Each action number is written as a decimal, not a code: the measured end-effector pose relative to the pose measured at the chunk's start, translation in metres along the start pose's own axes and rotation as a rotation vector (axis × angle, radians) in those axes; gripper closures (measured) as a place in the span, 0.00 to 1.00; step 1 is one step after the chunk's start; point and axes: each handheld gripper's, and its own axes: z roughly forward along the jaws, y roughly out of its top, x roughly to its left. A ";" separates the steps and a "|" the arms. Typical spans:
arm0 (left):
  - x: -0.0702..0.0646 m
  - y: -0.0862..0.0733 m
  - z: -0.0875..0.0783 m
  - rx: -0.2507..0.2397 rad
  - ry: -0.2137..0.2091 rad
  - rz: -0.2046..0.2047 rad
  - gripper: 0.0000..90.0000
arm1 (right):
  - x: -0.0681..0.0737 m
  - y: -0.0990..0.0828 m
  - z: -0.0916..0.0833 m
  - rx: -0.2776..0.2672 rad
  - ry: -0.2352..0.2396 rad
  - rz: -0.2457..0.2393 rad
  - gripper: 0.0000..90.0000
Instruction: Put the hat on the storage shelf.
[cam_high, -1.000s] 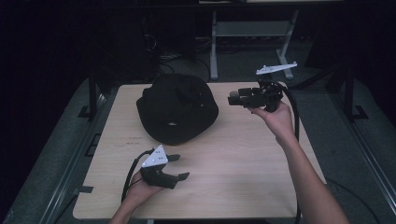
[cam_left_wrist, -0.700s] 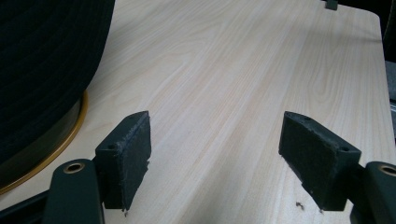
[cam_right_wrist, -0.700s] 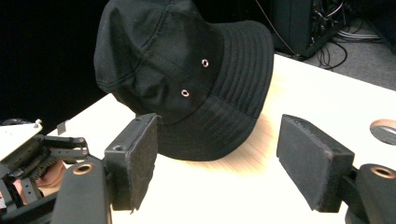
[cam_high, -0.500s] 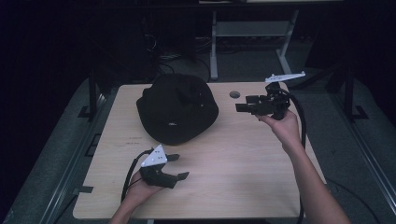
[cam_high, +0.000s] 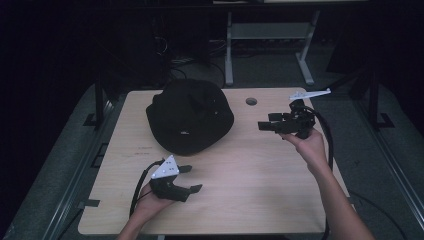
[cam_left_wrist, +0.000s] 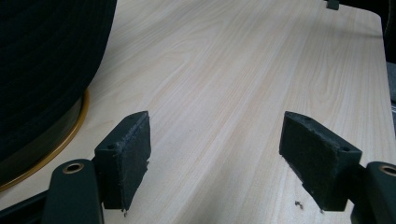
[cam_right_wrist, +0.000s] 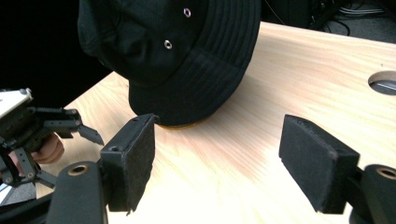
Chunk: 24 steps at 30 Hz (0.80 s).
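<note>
The left tongs (cam_high: 192, 179) rest low on the desk (cam_high: 260, 200), spread with nothing between them, at about five o'clock from the black hat (cam_high: 190, 120), which sits toward the desk's far left. The right tongs (cam_high: 263, 125), at three o'clock from it, are also spread and carry nothing. I reckon the soft brim could slide or fold if only one side gets nipped.
</note>
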 end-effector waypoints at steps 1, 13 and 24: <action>0.000 0.000 0.000 0.000 0.002 0.001 0.27 | -0.001 -0.003 0.000 0.004 -0.001 0.002 0.29; 0.001 0.000 -0.001 -0.008 0.005 -0.003 0.27 | -0.003 -0.023 -0.015 0.014 -0.018 0.008 0.28; 0.000 0.000 -0.001 -0.007 0.005 0.000 0.27 | -0.005 -0.048 -0.032 -0.006 -0.028 0.024 0.28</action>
